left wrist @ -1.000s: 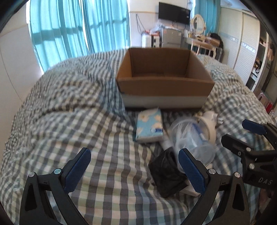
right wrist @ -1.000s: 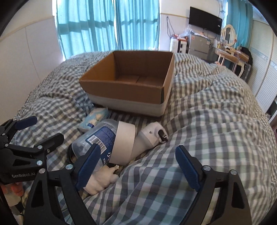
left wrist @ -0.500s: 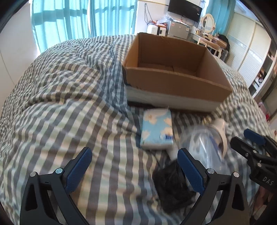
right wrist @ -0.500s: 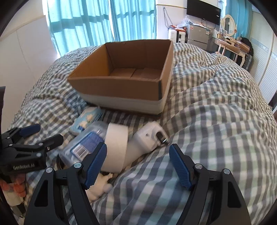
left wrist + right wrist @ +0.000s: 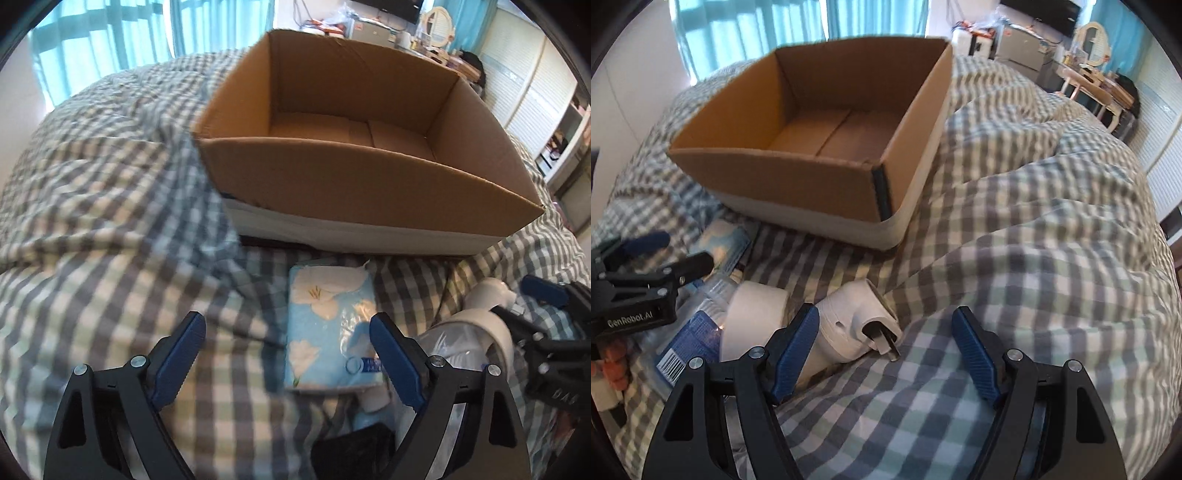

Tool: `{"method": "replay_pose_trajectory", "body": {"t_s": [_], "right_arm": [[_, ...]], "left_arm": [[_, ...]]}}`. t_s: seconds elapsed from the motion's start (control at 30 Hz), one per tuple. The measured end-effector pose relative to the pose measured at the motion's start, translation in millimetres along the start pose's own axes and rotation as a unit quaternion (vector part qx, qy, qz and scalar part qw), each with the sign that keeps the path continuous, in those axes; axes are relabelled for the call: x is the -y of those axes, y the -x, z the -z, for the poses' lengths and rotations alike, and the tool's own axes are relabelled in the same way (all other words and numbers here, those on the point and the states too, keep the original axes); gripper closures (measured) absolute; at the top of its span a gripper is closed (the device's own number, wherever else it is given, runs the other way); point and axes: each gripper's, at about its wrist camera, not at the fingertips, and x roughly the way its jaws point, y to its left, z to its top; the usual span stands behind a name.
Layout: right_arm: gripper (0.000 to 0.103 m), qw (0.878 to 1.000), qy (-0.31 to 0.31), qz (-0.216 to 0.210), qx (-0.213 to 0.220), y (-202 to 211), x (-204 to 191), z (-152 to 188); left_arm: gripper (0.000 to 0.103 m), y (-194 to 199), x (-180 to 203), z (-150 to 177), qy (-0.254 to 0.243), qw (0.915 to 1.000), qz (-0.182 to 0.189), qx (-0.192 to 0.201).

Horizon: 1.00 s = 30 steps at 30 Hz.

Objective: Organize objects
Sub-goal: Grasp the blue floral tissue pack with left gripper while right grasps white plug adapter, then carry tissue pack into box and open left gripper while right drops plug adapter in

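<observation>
One cardboard box, open-topped, nothing inside, on checked bedding. Tissue pack just before it. Left gripper: jaws wide, just been closing, straddling pack's edge, gripping nothing. Right gripper: parted, empty, white device between its fingers.

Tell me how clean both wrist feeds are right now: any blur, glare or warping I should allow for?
Left wrist view: checked quilt smeared by motion blur, cardboard box bowed by fisheye, tissue pack readable. Right wrist view: quilt also streaked, white plug adapter fairly sharp, bright backlight from the curtained window, dark vignette in the corners.
</observation>
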Motion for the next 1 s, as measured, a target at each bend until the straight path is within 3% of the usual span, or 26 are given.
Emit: {"method": "replay_pose_trajectory", "body": {"t_s": [0.1, 0.23, 0.3, 0.37, 0.43, 0.47, 0.5, 0.53, 0.73, 1.0], "right_arm": [[0.028, 1.0, 0.004, -0.01, -0.012, -8.4, -1.7, -1.7], [0.028, 0.999, -0.001, -0.03, -0.045, -23.9, -2.7, -4.2], [0.028, 0.998, -0.009, -0.034, -0.053, -27.0, -0.5, -4.7], [0.027, 0.998, -0.012, -0.039, -0.055, -27.2, -0.6, -5.3], [0.028, 0.998, -0.013, -0.042, -0.055, -26.8, -1.2, -5.1], [0.033, 0.997, -0.015, -0.046, -0.053, -25.7, -1.6, -4.5], [0.045, 0.997, -0.015, -0.053, -0.051, -24.6, -2.9, -3.5], [0.045, 0.998, -0.013, -0.05, -0.046, -22.5, -5.5, -1.7], [0.045, 1.0, -0.001, -0.023, -0.005, -1.5, -15.2, 5.0], [0.046, 0.998, 0.015, 0.002, 0.053, 48.7, -19.0, 8.7]], "left_arm": [[0.01, -15.9, -0.2, -6.1, 0.006, 0.9994, 0.028, -0.02], [0.01, -29.0, 4.2, -9.4, -0.003, 0.9989, 0.033, -0.033], [0.02, -28.9, 5.9, -9.1, -0.008, 0.9987, 0.041, -0.03], [0.045, -25.3, 6.0, -6.9, -0.012, 0.9969, 0.072, -0.028], [0.059, -21.0, 5.6, -4.8, -0.014, 0.9951, 0.094, -0.026], [0.061, -16.8, 5.0, -3.5, -0.016, 0.9954, 0.093, -0.018], [0.062, -13.9, 4.1, -2.8, -0.017, 0.9951, 0.096, -0.015], [0.066, -10.9, 2.6, -2.2, -0.017, 0.9951, 0.097, -0.011], [0.069, 10.6, -6.0, 6.5, -0.01, 0.9942, 0.107, 0.003], [0.071, 40.2, -18.3, 18.2, -0.006, 0.9954, 0.09, 0.032]]}}
